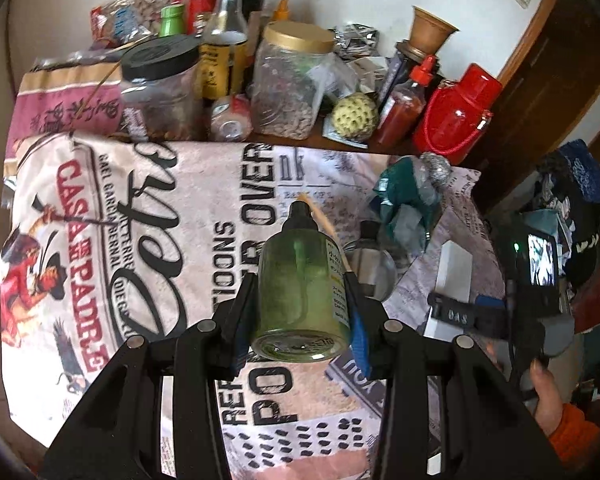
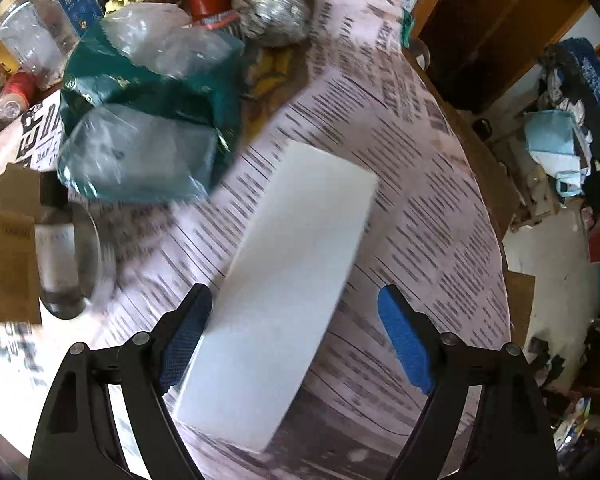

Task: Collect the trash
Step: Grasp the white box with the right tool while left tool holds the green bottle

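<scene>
1. Left gripper (image 1: 300,316) – jaws partly closed on a small green bottle (image 1: 302,284), blue pads pressing both sides; black cap points away from the camera, clear base toward it. The bottle is held up off the surface.
2. Right gripper (image 2: 294,336) – jaws wide apart, nothing gripped. A white box (image 2: 284,292) lies flat between them on the surface; the left pad sits just beside its edge, the right pad is well apart from it. View is motion-blurred.
3. Surface (image 1: 204,216) carries a newsprint-pattern cloth.
4. Crumpled teal plastic bag (image 2: 148,120) lies beyond the box, toward the far-left in the right view; a steel-wool ball (image 2: 274,12) sits just behind it.
5. Clear empty bottle (image 2: 58,256) lies on its side left of the box, near a brown cardboard piece (image 2: 12,248).
6. Back of the surface is crowded – jar with gold lid (image 1: 288,80), jar with black lid (image 1: 160,88), red sauce bottle (image 1: 404,104), red flask (image 1: 456,116).
7. A hand (image 1: 546,396) with an orange sleeve shows at lower right of the left view.
</scene>
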Action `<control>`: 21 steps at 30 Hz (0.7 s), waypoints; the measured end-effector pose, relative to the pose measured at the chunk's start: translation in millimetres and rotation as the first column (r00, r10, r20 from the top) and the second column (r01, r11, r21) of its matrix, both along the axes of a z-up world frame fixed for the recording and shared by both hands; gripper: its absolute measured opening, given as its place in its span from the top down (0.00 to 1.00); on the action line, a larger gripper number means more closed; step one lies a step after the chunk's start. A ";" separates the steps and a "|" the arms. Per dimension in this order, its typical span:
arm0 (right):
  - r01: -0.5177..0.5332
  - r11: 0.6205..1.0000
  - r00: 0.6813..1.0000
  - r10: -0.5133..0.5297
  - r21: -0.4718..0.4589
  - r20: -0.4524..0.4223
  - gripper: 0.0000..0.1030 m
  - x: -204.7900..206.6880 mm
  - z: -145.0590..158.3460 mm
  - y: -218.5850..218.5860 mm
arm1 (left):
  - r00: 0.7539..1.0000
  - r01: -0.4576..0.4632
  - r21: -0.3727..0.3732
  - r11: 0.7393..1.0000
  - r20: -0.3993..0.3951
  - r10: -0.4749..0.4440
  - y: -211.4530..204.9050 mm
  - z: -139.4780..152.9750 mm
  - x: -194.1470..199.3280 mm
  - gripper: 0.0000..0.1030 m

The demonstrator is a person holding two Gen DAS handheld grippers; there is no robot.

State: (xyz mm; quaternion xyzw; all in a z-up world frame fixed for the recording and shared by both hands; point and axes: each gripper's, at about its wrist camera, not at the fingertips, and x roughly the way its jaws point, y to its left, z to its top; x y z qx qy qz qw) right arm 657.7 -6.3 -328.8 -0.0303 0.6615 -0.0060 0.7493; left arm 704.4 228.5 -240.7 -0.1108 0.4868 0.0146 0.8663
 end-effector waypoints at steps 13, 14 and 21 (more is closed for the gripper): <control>-0.132 0.986 0.991 0.128 0.098 0.050 0.52 -32.6 6.2 -33.4 | 0.996 0.080 0.037 0.996 0.027 -0.081 -40.5 18.8 13.9 0.60; -0.125 0.985 0.992 0.120 0.123 0.041 0.53 -34.5 7.7 -40.7 | 0.996 0.082 0.039 0.996 0.031 -0.084 -43.5 21.3 14.1 0.60; -0.129 0.961 0.984 0.093 0.245 0.151 0.53 -22.1 64.3 -78.2 | 0.992 0.102 0.051 0.993 0.069 -0.105 -81.5 46.1 9.4 0.60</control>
